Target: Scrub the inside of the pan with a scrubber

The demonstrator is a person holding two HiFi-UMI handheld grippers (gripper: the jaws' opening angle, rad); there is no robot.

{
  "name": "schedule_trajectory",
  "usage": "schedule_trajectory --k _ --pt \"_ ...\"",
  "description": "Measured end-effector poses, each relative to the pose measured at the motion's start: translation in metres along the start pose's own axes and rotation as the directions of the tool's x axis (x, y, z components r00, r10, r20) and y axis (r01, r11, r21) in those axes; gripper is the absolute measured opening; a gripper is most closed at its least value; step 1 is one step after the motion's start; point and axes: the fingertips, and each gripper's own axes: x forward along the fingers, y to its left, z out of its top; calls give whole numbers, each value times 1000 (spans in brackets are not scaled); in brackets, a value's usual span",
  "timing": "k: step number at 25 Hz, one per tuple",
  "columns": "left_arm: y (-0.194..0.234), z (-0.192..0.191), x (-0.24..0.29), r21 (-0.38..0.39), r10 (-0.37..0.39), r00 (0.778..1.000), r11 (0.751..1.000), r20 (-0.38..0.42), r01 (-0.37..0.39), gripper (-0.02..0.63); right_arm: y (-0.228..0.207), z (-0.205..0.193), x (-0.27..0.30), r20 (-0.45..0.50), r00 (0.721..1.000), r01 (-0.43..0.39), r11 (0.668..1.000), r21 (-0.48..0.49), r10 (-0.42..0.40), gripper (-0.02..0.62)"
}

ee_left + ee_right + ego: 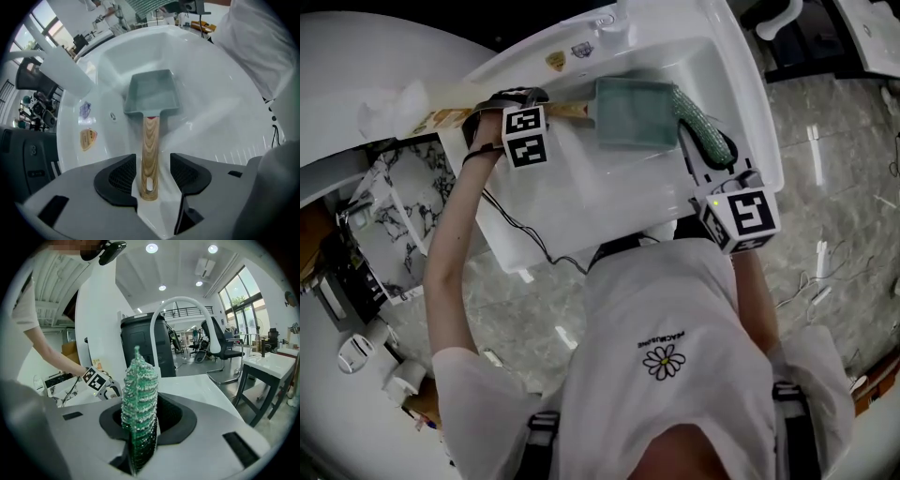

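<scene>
A teal rectangular pan [630, 112] with a wooden handle [569, 110] lies in the white sink [581, 197]. My left gripper [149, 176] points down over the handle's end [150, 154]. Its jaws are open, with the handle between them and a gap on each side. In the head view the left gripper [514, 101] sits at the sink's left rim. My right gripper [140, 416] is shut on a green sparkly scrubber [138, 394], which stands up out of the jaws. The scrubber [700, 124] hovers at the pan's right edge, beyond the right gripper [714, 157].
The pan [152, 93] rests on the sloping white basin wall [211, 93]. Stickers [87, 139] mark the sink's rim. A white arched faucet [180, 305] rises behind the sink, with a black bin [140, 341] beyond. A cable [520, 230] trails from my left arm.
</scene>
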Motion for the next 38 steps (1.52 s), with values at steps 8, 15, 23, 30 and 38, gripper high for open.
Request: schedule_trajectory --k 8,15,23,30,38 --pt "-3 -18 19 71 -5 992 997 -125 14 221 1 -12 2 -20 1000 0 1000 18 0 67" --pt "5 -19 19 -4 0 992 1000 -128 0 123 7 -16 6 -35 999 -15 1000 8 16 67" --pt "-3 -11 0 -47 -12 980 999 -201 2 121 7 -21 8 -69 998 -14 1000 -21 12 67" --pt "-33 7 -31 -152 -8 978 988 -206 -24 121 -11 -36 28 -267 962 -50 999 -4 47 67" --pt "-69 23 -42 -272 10 983 960 -183 -60 123 -49 -121 90 -673 723 -111 988 112 157 67"
